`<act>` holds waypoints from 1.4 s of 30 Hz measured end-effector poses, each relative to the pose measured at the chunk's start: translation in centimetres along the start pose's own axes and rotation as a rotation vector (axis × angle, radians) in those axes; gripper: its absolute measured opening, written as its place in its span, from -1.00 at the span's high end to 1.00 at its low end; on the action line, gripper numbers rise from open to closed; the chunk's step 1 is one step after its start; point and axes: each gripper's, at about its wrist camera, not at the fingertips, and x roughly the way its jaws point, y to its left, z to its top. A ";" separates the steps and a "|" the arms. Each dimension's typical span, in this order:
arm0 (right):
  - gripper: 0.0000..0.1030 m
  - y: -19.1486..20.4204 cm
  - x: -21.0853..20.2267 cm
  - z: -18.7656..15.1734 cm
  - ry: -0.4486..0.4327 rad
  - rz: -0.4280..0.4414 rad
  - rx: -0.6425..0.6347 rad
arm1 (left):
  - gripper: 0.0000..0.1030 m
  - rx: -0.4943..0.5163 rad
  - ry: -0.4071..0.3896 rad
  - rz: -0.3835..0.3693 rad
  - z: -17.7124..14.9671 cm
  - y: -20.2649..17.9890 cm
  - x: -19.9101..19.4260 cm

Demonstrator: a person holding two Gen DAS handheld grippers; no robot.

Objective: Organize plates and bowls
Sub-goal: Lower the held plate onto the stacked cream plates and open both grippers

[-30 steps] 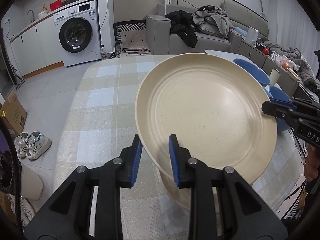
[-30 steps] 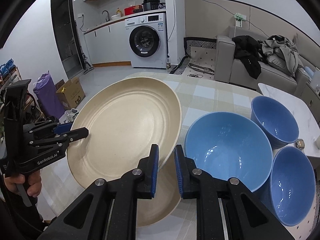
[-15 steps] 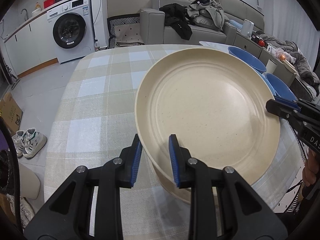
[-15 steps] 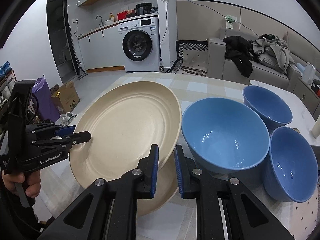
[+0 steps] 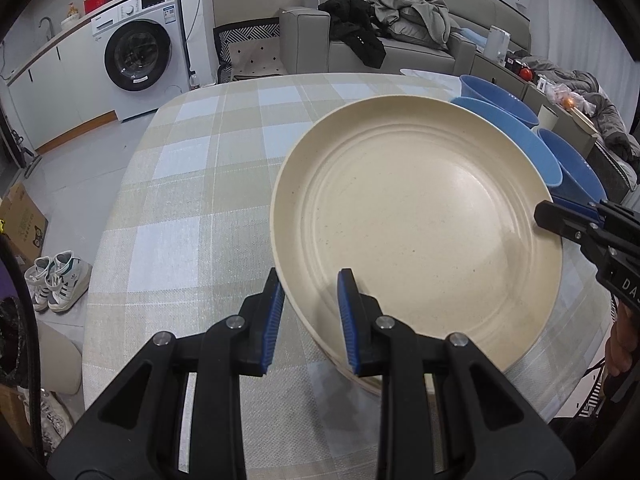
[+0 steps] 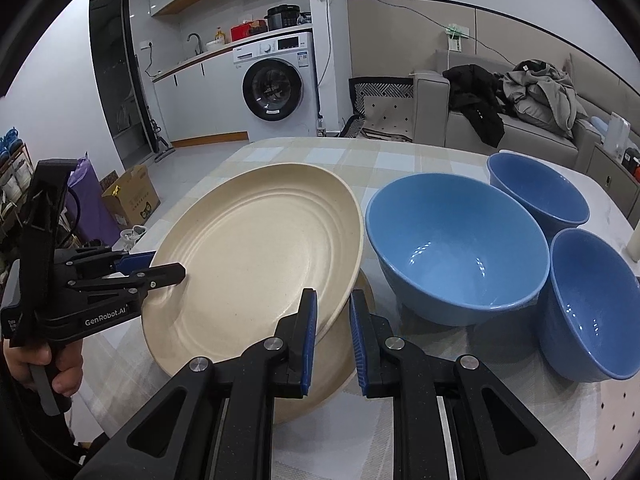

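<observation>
A large cream plate [image 5: 416,224] [image 6: 256,248] is held a little above a second cream plate [image 6: 320,376] that lies on the checked tablecloth [image 5: 192,184]. My left gripper [image 5: 310,300] is shut on the top plate's near rim. My right gripper [image 6: 333,314] is shut on its opposite rim and shows in the left wrist view [image 5: 568,218]. Three blue bowls stand to the right: a large one [image 6: 456,252] and two smaller ones [image 6: 536,196] [image 6: 592,304].
The table edge [image 5: 90,280] drops to the floor on the left, with shoes [image 5: 56,280] and a cardboard box [image 6: 128,196] below. A washing machine [image 6: 276,88] and a sofa [image 6: 500,120] stand behind. A white perforated mat [image 6: 600,420] lies at the right.
Both grippers have lowered the top plate toward the plate beneath it and it now sits flatter. The views have dropped closer to the table.
</observation>
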 end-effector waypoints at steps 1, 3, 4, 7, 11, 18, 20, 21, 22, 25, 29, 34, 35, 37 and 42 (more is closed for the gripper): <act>0.67 0.0 0.1 -0.1 0.001 0.000 0.000 | 0.56 0.002 0.003 0.001 -0.1 0.0 0.2; 0.67 -0.1 0.3 0.0 0.001 -0.001 0.003 | 0.56 0.003 0.011 0.006 -0.1 0.1 0.6; 0.67 -0.1 0.5 0.0 0.001 -0.002 0.002 | 0.56 0.005 0.013 0.008 -0.2 0.2 0.7; 0.67 0.0 0.9 -0.2 0.010 -0.010 -0.008 | 0.56 0.015 0.020 0.019 -0.3 0.2 1.0; 0.66 0.0 1.4 -0.4 0.018 -0.014 -0.014 | 0.56 0.025 0.022 0.032 -0.3 0.2 1.5; 0.66 0.5 2.8 -0.6 0.049 -0.030 -0.025 | 0.55 0.038 0.046 0.058 -0.6 0.1 3.0; 0.66 0.7 3.2 -0.7 0.057 -0.039 -0.033 | 0.55 0.042 0.049 0.065 -0.6 0.0 3.3; 0.65 0.6 3.4 -0.7 0.060 -0.041 -0.035 | 0.55 0.043 0.049 0.067 -0.6 0.0 3.4; 0.65 0.7 3.5 -0.8 0.061 -0.043 -0.035 | 0.55 0.045 0.050 0.068 -0.6 0.0 3.6; 0.65 0.8 3.8 -0.8 0.066 -0.049 -0.041 | 0.55 0.049 0.050 0.073 -0.6 -0.1 3.8; 0.65 0.9 4.1 -0.9 0.075 -0.054 -0.046 | 0.54 0.060 0.051 0.083 -0.8 -0.4 3.9; 0.64 1.1 4.3 -1.2 0.084 -0.061 -0.046 | 0.54 0.069 0.051 0.089 -0.9 -0.5 4.1; 0.64 1.2 4.4 -1.3 0.085 -0.064 -0.049 | 0.54 0.073 0.050 0.092 -0.9 -0.6 4.2; 0.63 1.3 4.6 -1.3 0.088 -0.068 -0.053 | 0.53 0.083 0.050 0.099 -1.1 -0.8 4.2; 0.62 1.3 4.8 -1.4 0.097 -0.069 -0.056 | 0.53 0.088 0.059 0.090 -1.2 -0.8 4.3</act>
